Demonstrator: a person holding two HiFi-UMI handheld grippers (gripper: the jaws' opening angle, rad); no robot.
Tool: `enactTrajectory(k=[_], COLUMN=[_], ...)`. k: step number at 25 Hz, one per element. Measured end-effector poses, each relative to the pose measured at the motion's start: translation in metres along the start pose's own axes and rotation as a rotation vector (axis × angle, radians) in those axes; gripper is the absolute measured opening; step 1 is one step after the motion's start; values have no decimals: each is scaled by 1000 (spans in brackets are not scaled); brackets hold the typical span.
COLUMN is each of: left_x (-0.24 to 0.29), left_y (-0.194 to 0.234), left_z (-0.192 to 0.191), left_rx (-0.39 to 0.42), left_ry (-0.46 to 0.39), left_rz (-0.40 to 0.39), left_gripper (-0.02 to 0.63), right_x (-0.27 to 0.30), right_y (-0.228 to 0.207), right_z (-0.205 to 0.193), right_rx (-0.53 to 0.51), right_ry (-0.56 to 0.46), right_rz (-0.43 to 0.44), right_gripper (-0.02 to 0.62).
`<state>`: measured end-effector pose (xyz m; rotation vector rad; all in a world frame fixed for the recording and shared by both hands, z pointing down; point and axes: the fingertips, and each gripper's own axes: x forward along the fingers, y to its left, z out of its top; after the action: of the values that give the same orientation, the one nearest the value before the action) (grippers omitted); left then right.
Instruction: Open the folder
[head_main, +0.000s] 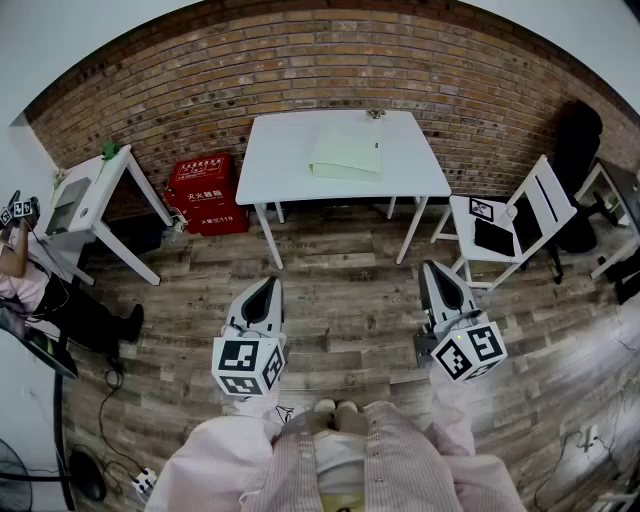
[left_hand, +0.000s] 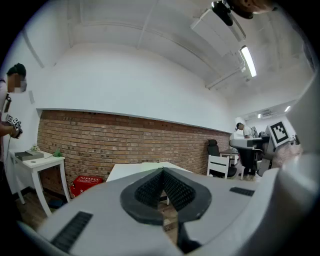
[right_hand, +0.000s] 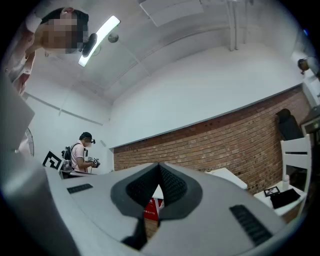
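Observation:
A pale green folder (head_main: 346, 156) lies closed on a white table (head_main: 290, 170) against the brick wall, far ahead of me. My left gripper (head_main: 266, 288) and right gripper (head_main: 432, 270) hover over the wooden floor, well short of the table, both pointing toward it. In the left gripper view the jaws of the left gripper (left_hand: 162, 171) meet at the tip, shut, with nothing between them. The right gripper (right_hand: 159, 166) in its own view is likewise shut and empty. The table top (left_hand: 131, 170) shows low beyond the left jaws.
A red box (head_main: 205, 194) sits on the floor left of the table. A small white side table (head_main: 95, 200) stands at far left, a white folding chair (head_main: 510, 222) with a tablet at right. A person (head_main: 40, 290) stands at the left edge. Cables (head_main: 110, 440) lie on the floor.

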<state>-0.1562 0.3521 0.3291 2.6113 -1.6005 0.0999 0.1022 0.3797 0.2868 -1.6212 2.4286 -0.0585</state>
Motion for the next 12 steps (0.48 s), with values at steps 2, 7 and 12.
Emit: enactTrajectory(k=[2,7,12], left_x=[1,4,8], left_y=[-2,-12,-22], left_z=[-1,-1,-8], left_rx=[2,20,46], left_ry=[1,0,3], left_rz=[7,18,52], left_gripper=[-3,-3,-3], right_x=[-3,-6,-11], right_y=[-5,-17,-27], right_z=[-2,-3,-14], right_rx=[16,22,52], right_ry=[0,-6,7], right_rz=[-8,1,29], right_gripper=[3,3,3])
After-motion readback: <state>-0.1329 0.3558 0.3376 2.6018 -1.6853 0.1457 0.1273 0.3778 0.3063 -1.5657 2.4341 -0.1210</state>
